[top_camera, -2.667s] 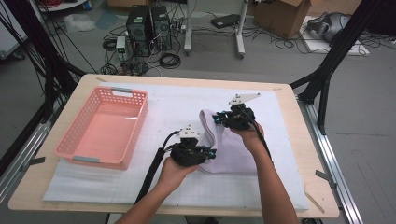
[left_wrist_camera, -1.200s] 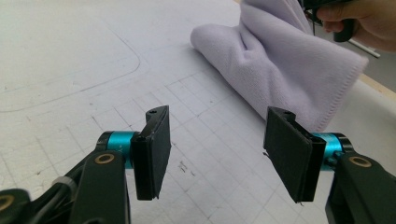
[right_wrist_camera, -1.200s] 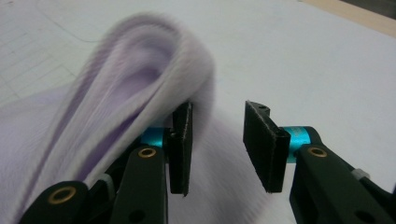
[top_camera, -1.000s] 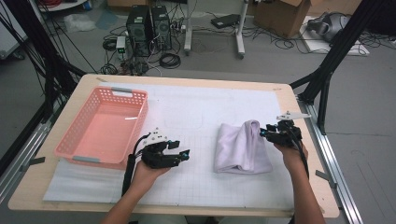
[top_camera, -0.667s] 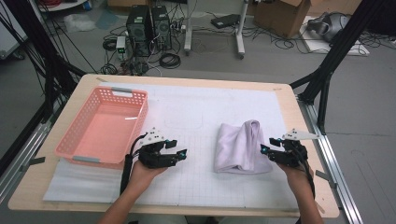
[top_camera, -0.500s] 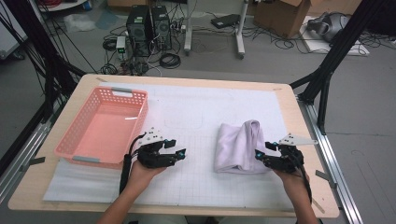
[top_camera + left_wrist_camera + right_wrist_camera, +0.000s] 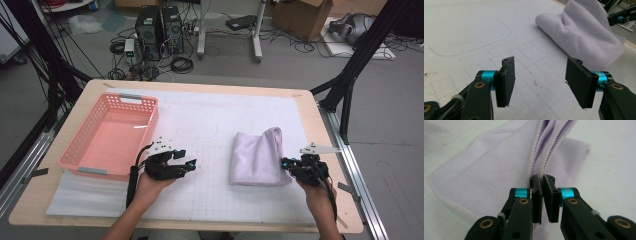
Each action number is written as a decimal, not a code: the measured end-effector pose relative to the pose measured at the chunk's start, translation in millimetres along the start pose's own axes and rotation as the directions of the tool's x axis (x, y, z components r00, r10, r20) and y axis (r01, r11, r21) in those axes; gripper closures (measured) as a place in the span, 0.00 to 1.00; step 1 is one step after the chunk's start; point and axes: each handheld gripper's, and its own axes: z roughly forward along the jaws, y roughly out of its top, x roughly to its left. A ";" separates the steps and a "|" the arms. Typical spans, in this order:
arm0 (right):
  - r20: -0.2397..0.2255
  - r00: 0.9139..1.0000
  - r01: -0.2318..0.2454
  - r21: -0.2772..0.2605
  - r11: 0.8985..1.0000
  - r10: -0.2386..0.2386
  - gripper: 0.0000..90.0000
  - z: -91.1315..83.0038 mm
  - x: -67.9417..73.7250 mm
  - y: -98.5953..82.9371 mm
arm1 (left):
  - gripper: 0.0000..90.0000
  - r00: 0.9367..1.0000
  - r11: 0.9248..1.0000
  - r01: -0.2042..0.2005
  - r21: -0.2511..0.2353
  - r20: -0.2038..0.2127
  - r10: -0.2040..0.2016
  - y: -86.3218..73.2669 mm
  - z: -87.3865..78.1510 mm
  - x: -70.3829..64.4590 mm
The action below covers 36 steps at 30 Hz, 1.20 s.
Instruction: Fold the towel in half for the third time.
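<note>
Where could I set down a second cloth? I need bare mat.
Free: the mat between basket and towel, and the strip behind the towel. Crowded: the towel's right edge, where the right claw sits; the open left claw stands beside the basket.

lilac towel (image 7: 258,156), pink basket (image 7: 111,136), white gridded mat (image 7: 200,115), black-and-teal claws

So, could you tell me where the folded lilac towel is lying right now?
In the high view the lilac towel lies on the white mat, right of centre, with the right gripper at its near right corner and the pink basket far to its left.
</note>
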 end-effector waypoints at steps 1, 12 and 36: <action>0.024 1.000 0.000 0.019 1.000 -0.001 0.95 -2.8 -2.1 -0.7 | 0.46 1.000 1.000 0.003 -0.001 0.000 -0.003 -0.2 0.4 -0.2; 0.086 0.996 0.037 -0.095 0.995 -0.029 0.62 -4.4 -1.6 11.1 | 0.46 1.000 1.000 0.003 0.004 -0.001 -0.003 -0.4 0.9 0.1; -0.075 0.995 0.072 0.139 0.988 -0.062 0.67 127.5 14.0 83.3 | 0.46 1.000 1.000 0.005 0.013 0.003 -0.005 -3.2 2.8 1.9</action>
